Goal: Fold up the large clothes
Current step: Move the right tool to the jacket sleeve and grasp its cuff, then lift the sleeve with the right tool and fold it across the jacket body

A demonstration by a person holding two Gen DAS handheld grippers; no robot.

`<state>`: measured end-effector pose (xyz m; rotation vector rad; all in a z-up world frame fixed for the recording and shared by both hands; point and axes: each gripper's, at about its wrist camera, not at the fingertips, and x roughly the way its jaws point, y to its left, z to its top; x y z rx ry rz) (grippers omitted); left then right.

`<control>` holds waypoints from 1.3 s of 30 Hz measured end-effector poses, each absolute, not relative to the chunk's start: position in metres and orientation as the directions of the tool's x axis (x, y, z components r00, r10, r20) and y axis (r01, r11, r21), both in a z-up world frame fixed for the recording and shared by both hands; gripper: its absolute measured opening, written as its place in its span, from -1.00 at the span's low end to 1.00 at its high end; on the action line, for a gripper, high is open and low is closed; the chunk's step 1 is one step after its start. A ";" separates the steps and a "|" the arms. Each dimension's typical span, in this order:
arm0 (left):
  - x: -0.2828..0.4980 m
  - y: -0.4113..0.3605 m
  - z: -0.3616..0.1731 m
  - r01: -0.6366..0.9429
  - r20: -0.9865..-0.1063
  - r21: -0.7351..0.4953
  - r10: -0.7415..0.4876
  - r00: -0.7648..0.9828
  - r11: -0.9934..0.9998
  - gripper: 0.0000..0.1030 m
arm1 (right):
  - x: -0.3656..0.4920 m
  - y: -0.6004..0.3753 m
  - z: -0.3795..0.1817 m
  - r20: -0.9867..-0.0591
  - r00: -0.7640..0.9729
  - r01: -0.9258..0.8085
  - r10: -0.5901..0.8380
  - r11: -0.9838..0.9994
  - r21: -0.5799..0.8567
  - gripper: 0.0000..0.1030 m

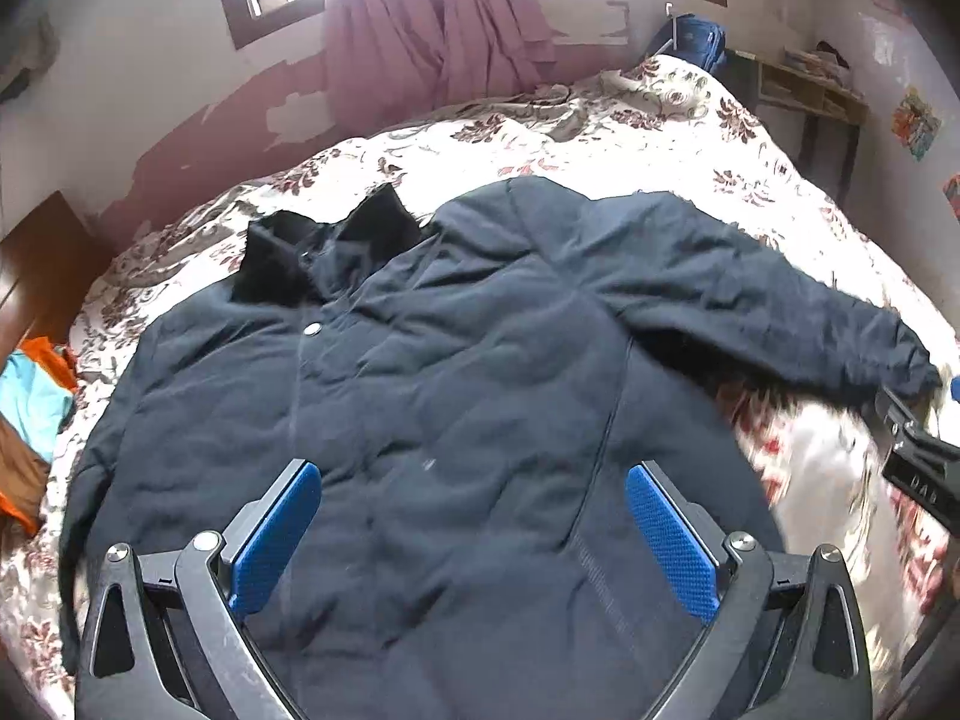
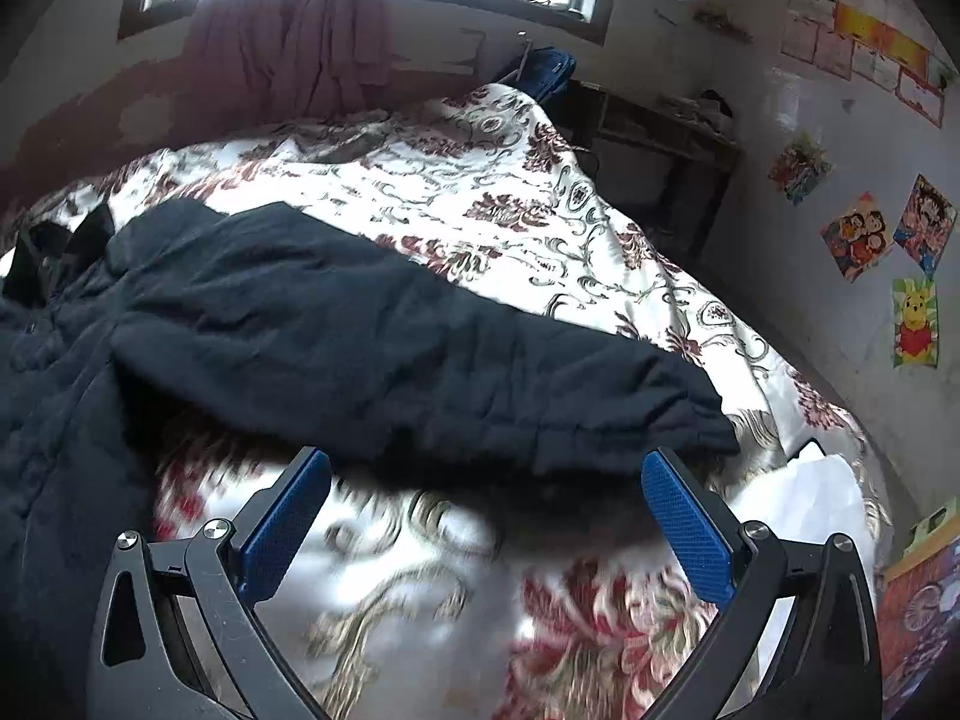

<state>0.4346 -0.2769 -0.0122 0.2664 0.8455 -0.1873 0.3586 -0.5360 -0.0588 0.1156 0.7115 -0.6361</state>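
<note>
Jacket (image 1: 420, 390), dark and padded, is spread front-up on the floral bedspread (image 1: 600, 138), its long axis running from near hem to far collar (image 1: 336, 246), one sleeve (image 2: 420, 360) flung rightward. Both the left gripper (image 1: 474, 534) and right gripper (image 2: 486, 534) are held wide and empty. The sleeve fold seems pending; its cuff (image 2: 678, 420), blurred, must be grasped.

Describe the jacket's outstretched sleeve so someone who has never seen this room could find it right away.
Start at the bed with the floral cream-and-red bedspread. A padded dark navy jacket lies spread on it, black collar toward the window. The outstretched sleeve runs from the shoulder toward the poster wall, the only sleeve extended over the bedspread, just beyond the open right gripper.
</note>
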 end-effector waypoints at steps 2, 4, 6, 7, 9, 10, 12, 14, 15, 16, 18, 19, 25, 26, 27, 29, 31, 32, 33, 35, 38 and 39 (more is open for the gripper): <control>0.448 -0.289 -0.016 0.275 -0.759 0.133 -0.081 0.646 0.952 0.99 | 0.359 -0.553 -0.066 -0.598 0.633 0.599 -0.492 0.800 -0.024 0.98; 0.460 -0.300 -0.023 0.281 -0.761 0.111 -0.101 0.641 0.953 0.99 | 0.353 -0.571 -0.083 -0.575 0.689 0.596 -0.440 0.796 0.105 0.98; 0.472 -0.310 -0.032 0.293 -0.759 0.073 -0.137 0.636 0.953 0.99 | 0.351 -0.588 -0.101 -0.592 0.713 0.593 -0.375 0.773 0.224 0.98; 0.479 -0.315 -0.038 0.297 -0.758 0.048 -0.159 0.633 0.954 0.99 | 0.349 -0.600 -0.112 -0.617 0.708 0.612 -0.344 0.736 0.292 0.98; 0.489 -0.321 -0.045 0.293 -0.764 0.020 -0.175 0.621 0.956 0.99 | 0.343 -0.612 -0.126 -0.629 0.704 0.640 -0.329 0.677 0.362 0.98; 0.498 -0.324 -0.050 0.290 -0.770 -0.011 -0.193 0.608 0.957 0.99 | 0.341 -0.617 -0.133 -0.641 0.698 0.653 -0.320 0.652 0.386 0.98; 0.510 -0.326 -0.056 0.279 -0.771 -0.047 -0.212 0.600 0.959 0.99 | 0.336 -0.629 -0.147 -0.669 0.690 0.675 -0.277 0.580 0.456 0.98; 0.523 -0.325 -0.060 0.250 -0.758 -0.074 -0.217 0.615 0.966 0.99 | 0.332 -0.641 -0.158 -0.657 0.721 0.654 -0.219 0.526 0.543 0.98; 0.529 -0.324 -0.064 0.231 -0.753 -0.088 -0.216 0.622 0.969 0.99 | 0.332 -0.645 -0.163 -0.653 0.729 0.649 -0.203 0.506 0.567 0.98; 0.534 -0.322 -0.067 0.216 -0.757 -0.103 -0.218 0.617 0.971 0.99 | 0.332 -0.650 -0.168 -0.652 0.735 0.645 -0.187 0.488 0.587 0.98; 0.543 -0.321 -0.077 0.200 -0.773 -0.131 -0.227 0.592 0.971 0.99 | 0.336 -0.658 -0.181 -0.640 0.758 0.619 -0.125 0.447 0.646 0.98; 0.547 -0.321 -0.081 0.195 -0.781 -0.137 -0.227 0.582 0.971 0.99 | 0.335 -0.660 -0.187 -0.626 0.772 0.607 -0.113 0.421 0.674 0.98; 0.556 -0.320 -0.112 0.180 -0.807 -0.200 -0.266 0.528 0.963 1.00 | 0.334 -0.665 -0.204 -0.549 0.826 0.559 -0.128 0.311 0.768 0.97; 0.557 -0.319 -0.115 0.181 -0.808 -0.211 -0.275 0.521 0.961 1.00 | 0.334 -0.667 -0.207 -0.534 0.834 0.550 -0.139 0.289 0.784 0.85; 0.557 -0.318 -0.117 0.181 -0.807 -0.221 -0.284 0.517 0.958 1.00 | 0.333 -0.669 -0.209 -0.520 0.841 0.541 -0.150 0.274 0.795 0.74; 0.558 -0.317 -0.120 0.182 -0.806 -0.228 -0.290 0.516 0.956 1.00 | 0.328 -0.673 -0.215 -0.489 0.857 0.515 -0.163 0.233 0.825 -0.02; 0.558 -0.319 -0.122 0.182 -0.809 -0.224 -0.287 0.513 0.958 1.00 | 0.324 -0.674 -0.220 -0.497 0.850 0.524 -0.176 0.179 0.833 -0.51; 0.559 -0.319 -0.122 0.181 -0.812 -0.224 -0.286 0.509 0.958 1.00 | 0.323 -0.675 -0.220 -0.491 0.852 0.520 -0.181 0.176 0.836 -0.58; 0.559 -0.319 -0.121 0.181 -0.814 -0.224 -0.287 0.505 0.957 1.00 | 0.323 -0.675 -0.216 -0.490 0.850 0.522 -0.193 0.185 0.833 -0.64; 0.561 -0.320 -0.118 0.189 -0.826 -0.216 -0.283 0.488 0.958 1.00 | 0.324 -0.671 -0.201 -0.481 0.846 0.527 -0.228 0.231 0.818 -0.73; 0.556 -0.311 -0.106 0.190 -0.832 -0.219 -0.284 0.477 0.957 0.99 | 0.325 -0.657 -0.165 -0.432 0.851 0.519 -0.298 0.353 0.779 -0.77; 0.552 -0.305 -0.101 0.180 -0.829 -0.215 -0.277 0.486 0.960 0.98 | 0.326 -0.654 -0.153 -0.416 0.852 0.517 -0.318 0.388 0.763 -0.77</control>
